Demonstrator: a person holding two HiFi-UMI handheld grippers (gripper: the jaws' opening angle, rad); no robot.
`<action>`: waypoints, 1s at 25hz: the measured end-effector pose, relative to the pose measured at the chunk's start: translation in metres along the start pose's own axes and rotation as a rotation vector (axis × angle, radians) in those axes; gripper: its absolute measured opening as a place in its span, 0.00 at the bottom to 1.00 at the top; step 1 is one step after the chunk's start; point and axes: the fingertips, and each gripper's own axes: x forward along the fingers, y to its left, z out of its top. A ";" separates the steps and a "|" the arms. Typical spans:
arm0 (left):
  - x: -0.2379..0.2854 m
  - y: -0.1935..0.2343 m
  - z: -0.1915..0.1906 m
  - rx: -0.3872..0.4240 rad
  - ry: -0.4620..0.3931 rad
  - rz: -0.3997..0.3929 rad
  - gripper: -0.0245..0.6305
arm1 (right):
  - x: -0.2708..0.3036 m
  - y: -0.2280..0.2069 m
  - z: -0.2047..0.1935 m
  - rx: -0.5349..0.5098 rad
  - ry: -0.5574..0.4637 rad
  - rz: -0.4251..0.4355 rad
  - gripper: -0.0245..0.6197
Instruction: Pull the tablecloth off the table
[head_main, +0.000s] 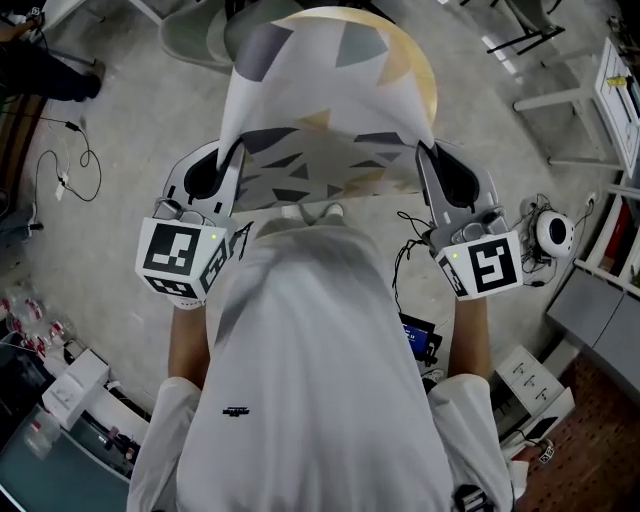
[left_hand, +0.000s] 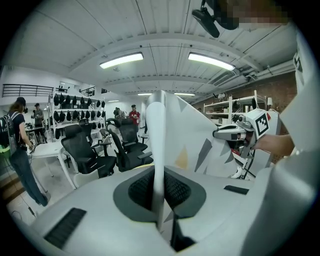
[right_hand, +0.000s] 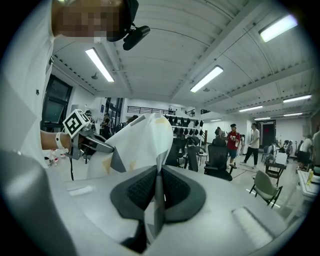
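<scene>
Left gripper (head_main: 234, 158) and right gripper (head_main: 424, 156) each pinch the tablecloth (head_main: 325, 95) draped over the table (head_main: 424, 72).

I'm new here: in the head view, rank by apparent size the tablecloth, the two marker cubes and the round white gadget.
1. tablecloth
2. left cube and right cube, about alike
3. round white gadget

One white tablecloth printed with grey and yellow triangles (head_main: 320, 110), top centre of the head view, just the one. Two white plastic claws: left claw (head_main: 233, 152), right claw (head_main: 424, 152). One round pale-wood counter (head_main: 426, 76). Left gripper view, lower left: at least two black office chairs (left_hand: 82, 150). Right gripper view, mid right: two standing people (right_hand: 232, 142), perhaps more beyond.
</scene>
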 end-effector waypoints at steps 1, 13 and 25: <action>0.000 -0.002 -0.001 -0.001 0.000 0.001 0.06 | -0.002 0.000 -0.001 -0.001 0.003 -0.001 0.08; 0.014 -0.002 -0.010 -0.013 0.034 -0.029 0.06 | -0.002 -0.006 -0.013 0.018 0.037 -0.036 0.08; 0.020 -0.023 -0.015 0.001 0.052 -0.063 0.06 | -0.021 -0.011 -0.029 0.031 0.048 -0.069 0.08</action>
